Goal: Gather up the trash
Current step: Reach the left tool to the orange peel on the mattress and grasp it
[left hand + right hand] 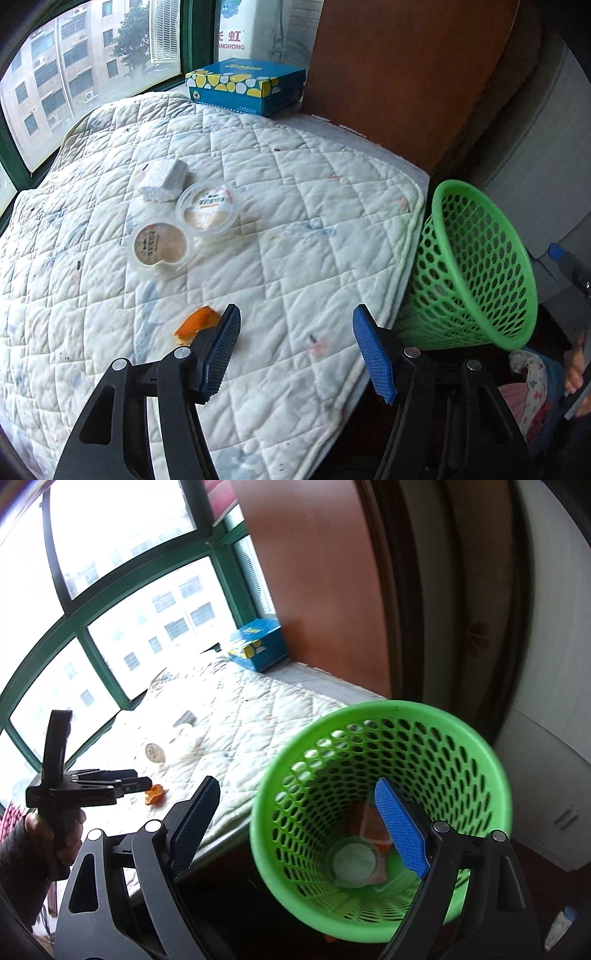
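Observation:
An orange peel [199, 325] lies on the white quilted mat [314, 184], just left of my left gripper [295, 310], which hangs open over the mat with nothing between its pads. Farther back sit two lidded plastic cups [160, 245] [208, 210] and a white foam block [164, 181]. A green mesh basket [458, 188] tilts beside the mat's right edge. My right gripper [297, 782] is open astride the basket's wall [406, 709], one finger inside, neither pad pressing. Inside lie a round white lid [354, 860] and an orange wrapper [373, 823].
A blue tissue box [247, 86] stands at the mat's far edge under a green-framed window [107, 624]. A brown wood panel [399, 74] rises behind the basket. A hand [62, 834] holds the left gripper [144, 786] near the peel [155, 794]. Floral cloth [532, 387] shows low right.

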Motion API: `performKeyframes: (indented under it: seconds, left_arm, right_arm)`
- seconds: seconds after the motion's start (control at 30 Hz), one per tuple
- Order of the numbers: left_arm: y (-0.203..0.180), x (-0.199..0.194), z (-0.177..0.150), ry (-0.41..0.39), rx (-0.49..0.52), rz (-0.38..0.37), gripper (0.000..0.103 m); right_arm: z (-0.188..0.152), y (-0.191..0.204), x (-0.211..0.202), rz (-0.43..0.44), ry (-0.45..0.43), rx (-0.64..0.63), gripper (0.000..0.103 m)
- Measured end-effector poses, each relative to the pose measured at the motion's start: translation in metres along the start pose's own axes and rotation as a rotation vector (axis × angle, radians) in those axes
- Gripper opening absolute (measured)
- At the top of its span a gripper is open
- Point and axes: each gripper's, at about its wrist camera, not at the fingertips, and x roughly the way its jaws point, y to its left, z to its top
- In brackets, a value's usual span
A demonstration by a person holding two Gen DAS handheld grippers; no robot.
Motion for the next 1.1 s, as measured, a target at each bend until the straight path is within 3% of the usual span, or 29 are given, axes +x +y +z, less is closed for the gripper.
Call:
performKeyframes:
  seconds: [0.4,0.77,1.1]
  left_arm:
    - [0.047,0.047,-0.027,0.105,0.093,0.033,0.061]
    - [0.068,0.058,-0.02,0.079,0.086,0.038,0.063]
    - [0.07,0.059,-0.03,0.057,0.094,-0.015,0.063]
  right_arm:
    - [0.003,0.044,0.034,0.056,0.065,-0.043,0.085]
    - [0.002,0.07,0.06,0.082,0.11,-0.066,0.085]
    - [0.005,0.088,0.075,0.102,0.134,-0.099,0.085]
